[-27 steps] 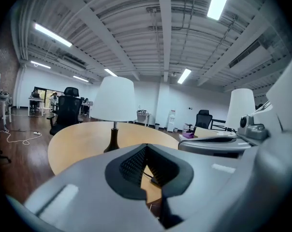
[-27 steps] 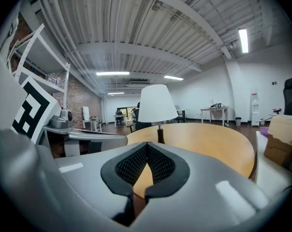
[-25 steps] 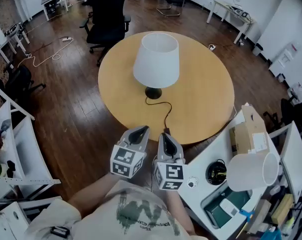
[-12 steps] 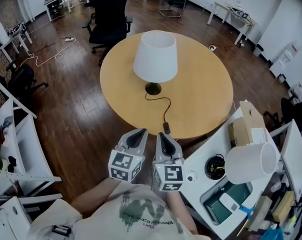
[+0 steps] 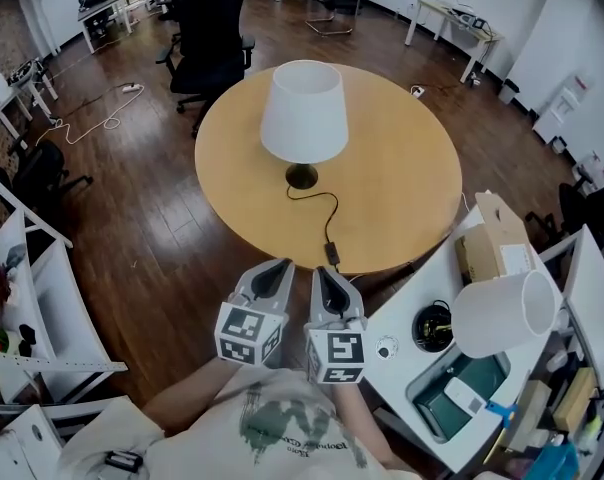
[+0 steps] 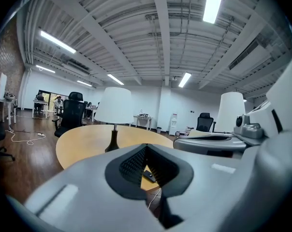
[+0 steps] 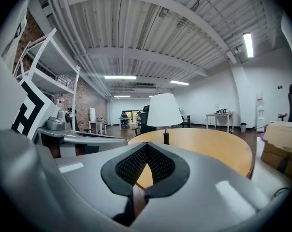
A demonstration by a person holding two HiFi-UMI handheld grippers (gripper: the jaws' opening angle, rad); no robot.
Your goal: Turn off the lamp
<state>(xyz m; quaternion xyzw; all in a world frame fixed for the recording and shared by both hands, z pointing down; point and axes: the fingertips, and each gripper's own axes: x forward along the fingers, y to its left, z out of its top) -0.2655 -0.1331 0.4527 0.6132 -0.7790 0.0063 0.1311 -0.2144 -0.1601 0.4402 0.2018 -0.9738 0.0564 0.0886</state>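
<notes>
Both grippers sit side by side low in the head view, close to the person's chest and short of the table's near edge. The left gripper (image 5: pixel 278 268) has its jaws pressed together with nothing between them, and the right gripper (image 5: pixel 325 272) is likewise closed and empty.

The lamp (image 5: pixel 304 113) stands upright near the middle of the round wooden table (image 5: pixel 412 168), with a white shade over a dark base. Its black cord (image 5: pixel 327 208) runs from the base toward the near edge. There a small inline switch (image 5: pixel 332 252) lies on the tabletop, ahead of the grippers and apart from them.

A black office chair (image 5: pixel 210 28) stands beyond the table. A white desk (image 5: pixel 397 318) at the right carries a cardboard box (image 5: pixel 502 248).
</notes>
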